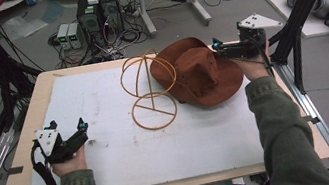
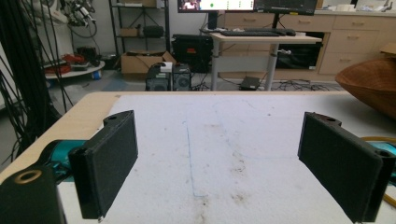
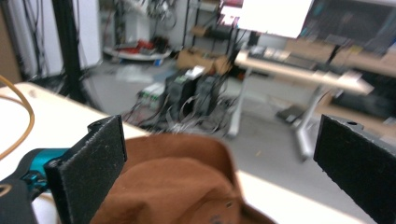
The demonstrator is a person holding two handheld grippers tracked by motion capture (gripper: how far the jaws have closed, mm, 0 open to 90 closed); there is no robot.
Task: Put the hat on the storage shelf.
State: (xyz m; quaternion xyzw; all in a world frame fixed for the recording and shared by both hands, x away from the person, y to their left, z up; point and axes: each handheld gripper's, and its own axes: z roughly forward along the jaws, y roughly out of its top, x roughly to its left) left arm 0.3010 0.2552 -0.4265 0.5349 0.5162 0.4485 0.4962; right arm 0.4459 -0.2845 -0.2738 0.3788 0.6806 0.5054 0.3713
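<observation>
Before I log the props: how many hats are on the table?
1: a brown suede cowboy hat on the white mat's far right, beside the wire hat stand, under the open right gripper.

One hat (image 1: 202, 72), one wire stand (image 1: 150, 91), two grippers (image 1: 82, 129) (image 1: 218, 46), all at one desk (image 1: 26, 156).

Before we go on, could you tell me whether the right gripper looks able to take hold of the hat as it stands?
Probably yes: the right gripper is open at the hat brim, nothing between them.
</observation>
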